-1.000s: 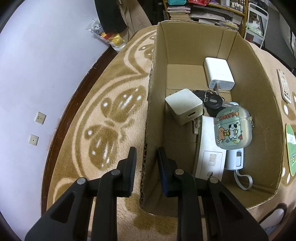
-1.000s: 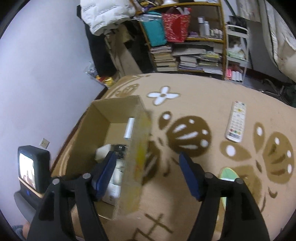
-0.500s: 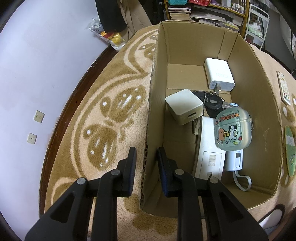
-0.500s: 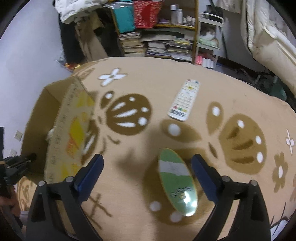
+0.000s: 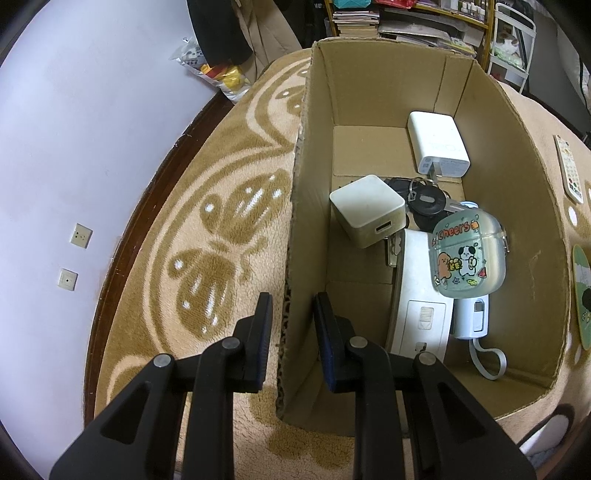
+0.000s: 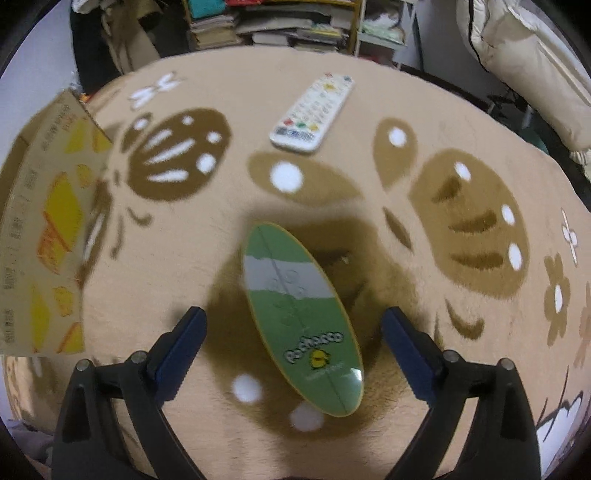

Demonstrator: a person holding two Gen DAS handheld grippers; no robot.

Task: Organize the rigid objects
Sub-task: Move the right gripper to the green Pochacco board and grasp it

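Note:
An open cardboard box (image 5: 532,206) sits on the patterned carpet and holds two white chargers (image 5: 365,214), black keys (image 5: 428,201), a clear "Cheers" earbud case (image 5: 467,254), a flat white device and a small pale-blue gadget. My left gripper (image 5: 291,317) straddles the box's near left wall, with its jaws narrowed onto the cardboard. In the right wrist view, a green oval "Pochacco" item (image 6: 299,314) lies flat on the carpet. My right gripper (image 6: 293,314) hovers over it, open wide, one finger on each side. A white remote (image 6: 312,112) lies farther back.
The box's printed outer side (image 6: 48,221) stands at the left in the right wrist view. Bookshelves (image 6: 280,22) and stacked clutter line the far edge of the carpet. A pale wall with two sockets (image 5: 81,236) runs along the left. White bedding (image 6: 524,48) is at the far right.
My right gripper swung from beside the box out over the carpet and came down over the green oval item, which now lies between its fingers. The left gripper kept its place on the box wall.

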